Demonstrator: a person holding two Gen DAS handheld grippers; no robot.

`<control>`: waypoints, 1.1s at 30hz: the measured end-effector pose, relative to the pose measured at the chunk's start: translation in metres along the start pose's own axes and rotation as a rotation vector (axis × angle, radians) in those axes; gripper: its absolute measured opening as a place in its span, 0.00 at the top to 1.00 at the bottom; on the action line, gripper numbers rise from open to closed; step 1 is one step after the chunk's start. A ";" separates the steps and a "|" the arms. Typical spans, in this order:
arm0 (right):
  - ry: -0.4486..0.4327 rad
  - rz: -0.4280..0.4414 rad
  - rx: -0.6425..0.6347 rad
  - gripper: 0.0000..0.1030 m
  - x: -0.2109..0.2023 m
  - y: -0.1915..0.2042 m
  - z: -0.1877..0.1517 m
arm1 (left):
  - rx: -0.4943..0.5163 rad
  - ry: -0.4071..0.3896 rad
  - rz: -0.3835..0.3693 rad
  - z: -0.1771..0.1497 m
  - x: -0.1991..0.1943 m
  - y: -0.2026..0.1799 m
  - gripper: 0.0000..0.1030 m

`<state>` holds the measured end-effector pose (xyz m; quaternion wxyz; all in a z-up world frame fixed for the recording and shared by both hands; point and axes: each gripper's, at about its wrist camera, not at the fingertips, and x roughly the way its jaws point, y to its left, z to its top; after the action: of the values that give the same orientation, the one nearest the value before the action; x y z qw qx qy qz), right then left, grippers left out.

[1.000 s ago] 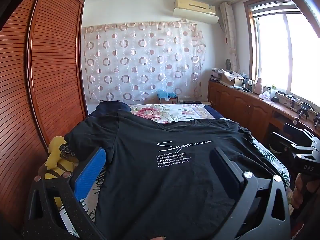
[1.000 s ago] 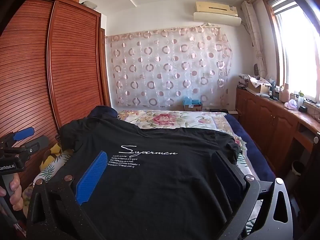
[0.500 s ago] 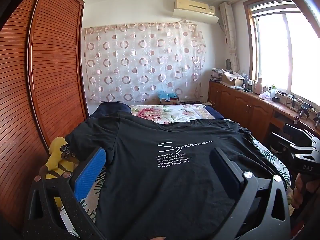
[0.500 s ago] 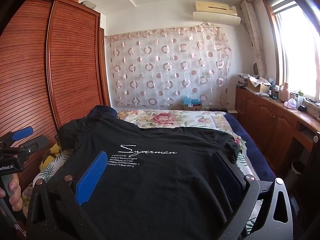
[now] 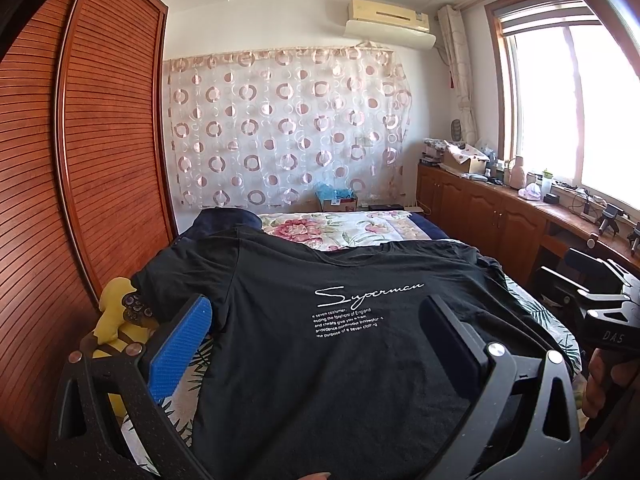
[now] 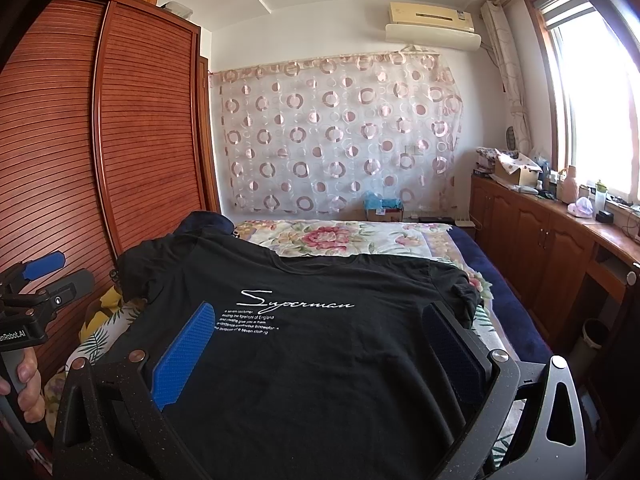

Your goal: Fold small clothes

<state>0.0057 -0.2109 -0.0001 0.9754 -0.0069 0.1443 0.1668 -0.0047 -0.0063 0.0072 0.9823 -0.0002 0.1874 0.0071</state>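
Both claws, left [image 5: 316, 344] and right [image 6: 320, 344], gape wide, empty, above the flat black T-shirt [image 5: 360, 360].

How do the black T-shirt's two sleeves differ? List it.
The wardrobe-side sleeve lies spread fairly flat; the window-side sleeve is bunched and wrinkled. The wardrobe-side sleeve ends beside a yellow plush toy; the window-side sleeve rests on the floral bedcover. Both are short and black.
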 end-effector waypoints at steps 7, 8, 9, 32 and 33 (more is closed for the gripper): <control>0.000 0.001 0.000 0.00 0.000 0.000 0.000 | 0.002 -0.001 -0.001 0.000 -0.001 -0.001 0.00; 0.000 0.001 0.000 0.00 0.000 0.000 0.000 | 0.003 -0.002 -0.001 0.000 -0.001 0.000 0.00; 0.000 0.001 -0.001 0.00 0.000 0.000 0.000 | 0.003 -0.001 0.001 0.000 -0.001 -0.001 0.00; -0.006 0.001 0.001 0.00 -0.002 -0.001 -0.001 | 0.007 -0.013 0.003 0.015 -0.012 -0.006 0.00; -0.007 0.002 0.003 0.00 -0.003 -0.001 -0.001 | 0.007 -0.013 0.003 0.015 -0.012 -0.006 0.00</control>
<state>0.0034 -0.2126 -0.0001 0.9757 -0.0049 0.1410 0.1677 -0.0101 -0.0125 0.0258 0.9834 0.0035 0.1811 0.0078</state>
